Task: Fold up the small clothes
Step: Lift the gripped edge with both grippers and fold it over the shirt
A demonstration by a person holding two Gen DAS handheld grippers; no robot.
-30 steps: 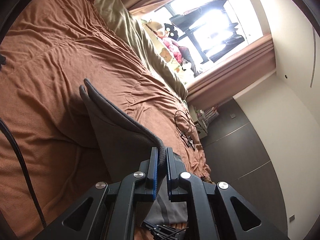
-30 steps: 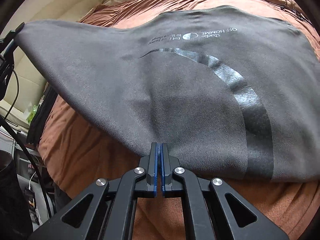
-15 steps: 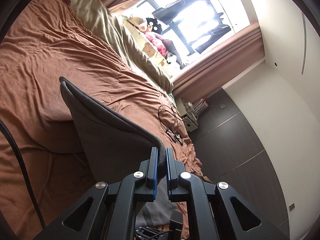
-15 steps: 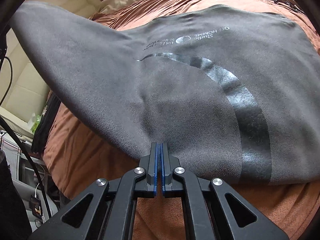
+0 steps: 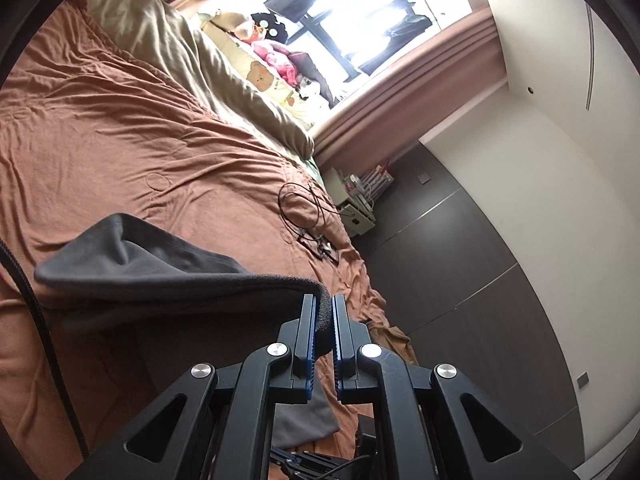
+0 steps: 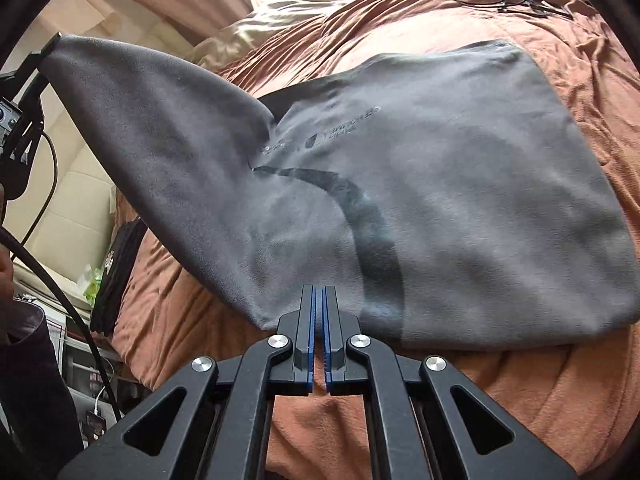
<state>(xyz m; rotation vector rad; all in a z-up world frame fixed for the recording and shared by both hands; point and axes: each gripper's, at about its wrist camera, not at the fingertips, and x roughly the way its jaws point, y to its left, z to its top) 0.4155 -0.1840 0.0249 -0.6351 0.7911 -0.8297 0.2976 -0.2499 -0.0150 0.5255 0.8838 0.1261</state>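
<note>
A grey garment point(image 6: 440, 208) lies across the middle of the right wrist view on a bed covered with a rust-brown blanket point(image 6: 560, 392), its dark curved stripe and small printed lettering facing up. The right hand-held gripper point(image 6: 319, 300) at the bottom centre is clenched on the garment's near hem, the blue pads pressed together with the cloth edge between them. The garment's left part rises off the bed toward the upper left of that frame, where its corner is pinched by the left hand-held gripper point(image 6: 48, 46). In the left wrist view, that gripper point(image 5: 324, 312) sits at lower centre, grasping a thick fold of the same grey fabric point(image 5: 160, 264), which stretches away to the left above the blanket point(image 5: 120, 140). A black cable point(image 5: 308, 208) lies coiled on the bed at centre right, beige pillows point(image 5: 192, 52) line the upper left, and a bright window point(image 5: 360, 12) fills the top.
</note>
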